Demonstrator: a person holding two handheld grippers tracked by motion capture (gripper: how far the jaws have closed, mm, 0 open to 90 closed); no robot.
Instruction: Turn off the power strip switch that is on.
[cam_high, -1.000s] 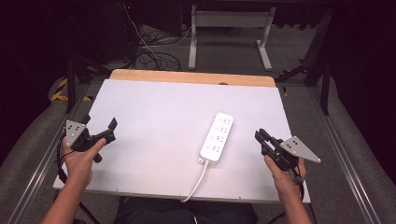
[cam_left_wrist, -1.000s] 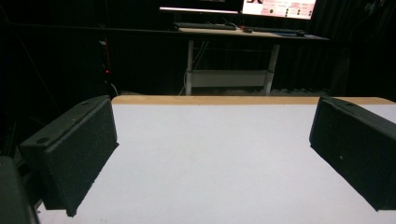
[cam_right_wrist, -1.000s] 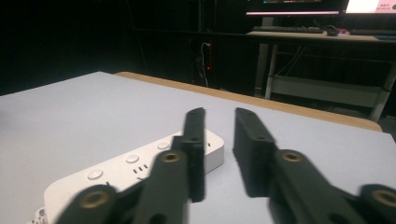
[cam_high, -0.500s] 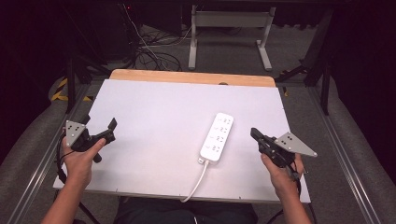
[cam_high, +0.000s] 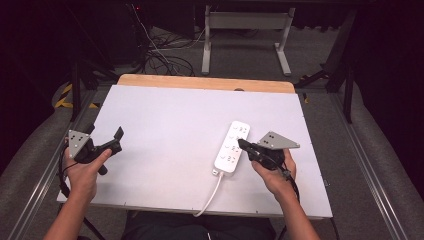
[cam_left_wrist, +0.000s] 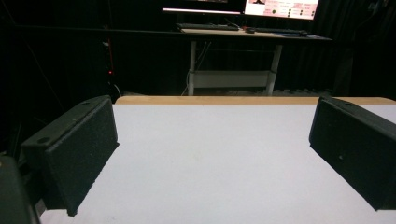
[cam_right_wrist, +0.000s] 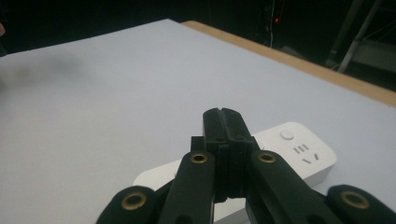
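Note:
A white power strip lies flat on the white table top, right of centre, and its cord runs off the near edge. My right gripper is shut with nothing between its jaws. Its tip is at the strip's right long side; I cannot tell if it touches. In the right gripper view the closed jaws point over the strip, whose sockets and round button show. My left gripper is held at the table's left edge, open and empty. Its two pads stand wide apart over the bare table.
A wooden strip borders the table's far edge. Beyond it are a desk frame and cables on the dark floor. Metal rails run along both sides of the table.
My right hand has moved left across the table toward the power strip, and its shut jaws now reach the strip's right side. The left hand and the strip have stayed put.

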